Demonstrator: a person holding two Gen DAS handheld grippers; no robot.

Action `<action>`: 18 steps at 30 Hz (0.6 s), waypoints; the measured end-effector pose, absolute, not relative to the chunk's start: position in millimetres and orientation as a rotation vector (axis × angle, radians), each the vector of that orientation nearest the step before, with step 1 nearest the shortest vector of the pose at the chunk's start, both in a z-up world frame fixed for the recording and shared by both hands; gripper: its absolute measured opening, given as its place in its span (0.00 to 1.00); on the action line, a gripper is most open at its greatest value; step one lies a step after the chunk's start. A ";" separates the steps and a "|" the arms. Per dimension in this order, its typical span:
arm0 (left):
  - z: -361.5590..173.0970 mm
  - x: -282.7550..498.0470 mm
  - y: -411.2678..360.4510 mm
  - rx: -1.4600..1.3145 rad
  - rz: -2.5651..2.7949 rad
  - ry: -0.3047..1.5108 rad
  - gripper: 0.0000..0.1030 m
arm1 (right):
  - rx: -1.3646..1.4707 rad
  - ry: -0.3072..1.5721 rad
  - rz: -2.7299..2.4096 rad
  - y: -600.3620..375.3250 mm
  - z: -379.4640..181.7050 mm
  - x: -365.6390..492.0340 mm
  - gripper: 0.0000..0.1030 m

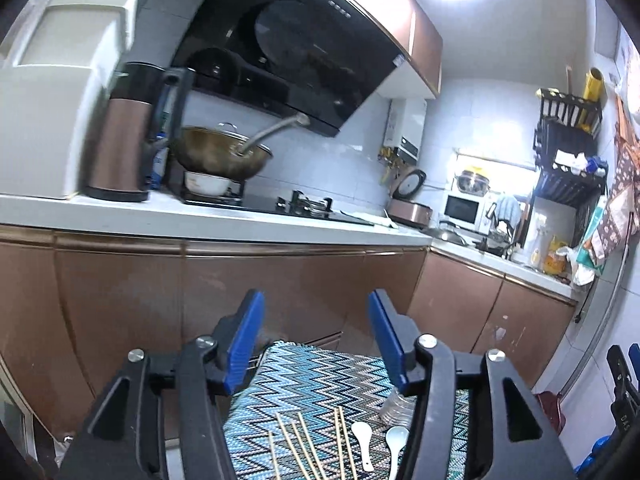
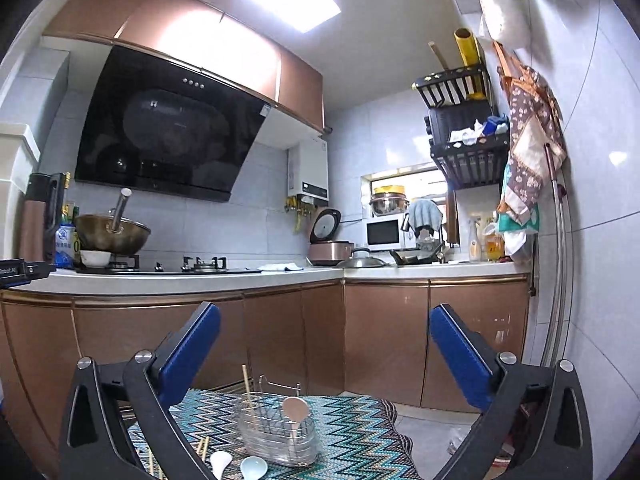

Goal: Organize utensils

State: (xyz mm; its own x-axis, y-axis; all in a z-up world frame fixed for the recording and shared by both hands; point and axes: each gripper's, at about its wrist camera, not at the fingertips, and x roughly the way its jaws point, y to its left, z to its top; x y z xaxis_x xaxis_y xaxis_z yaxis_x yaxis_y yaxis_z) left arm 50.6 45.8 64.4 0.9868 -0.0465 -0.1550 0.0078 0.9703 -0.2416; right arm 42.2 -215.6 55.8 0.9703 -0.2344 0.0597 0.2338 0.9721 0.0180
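My left gripper is open with nothing between its blue pads, held above the zigzag-patterned mat. Several wooden chopsticks and two white spoons lie on the mat below it, with the clear base of the holder at the right finger. My right gripper is wide open and holds nothing. Under it the wire utensil holder stands on the mat, with a spoon and a chopstick upright in it. Two spoons and loose chopsticks lie in front of the holder.
Copper-coloured cabinets run under an L-shaped white counter beyond the mat. On the counter are a stove with a wok, a rice cooker and a microwave. A black rack hangs on the right wall.
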 end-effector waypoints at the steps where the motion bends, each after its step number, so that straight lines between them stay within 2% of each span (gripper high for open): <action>1: 64.3 45.3 50.4 -0.247 -0.017 0.152 0.53 | 0.005 -0.058 -0.234 -210.7 57.7 40.0 1.00; 9: 70.7 -0.7 80.1 -0.267 0.021 0.078 0.59 | -0.037 -0.151 -0.185 -173.1 75.6 9.1 1.00; 18: 79.0 -31.1 96.8 -0.288 0.022 0.033 0.60 | -0.030 -0.225 -0.150 -165.8 88.9 -16.3 1.00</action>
State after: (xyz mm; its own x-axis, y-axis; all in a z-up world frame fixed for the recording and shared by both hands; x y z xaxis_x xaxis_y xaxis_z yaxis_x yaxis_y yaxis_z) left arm -31.1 96.8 79.0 0.9992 0.0174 -0.0353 -0.0267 0.9585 -0.2837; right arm -16.3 -165.8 88.9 0.9637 -0.1446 0.2243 0.1512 0.9884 -0.0125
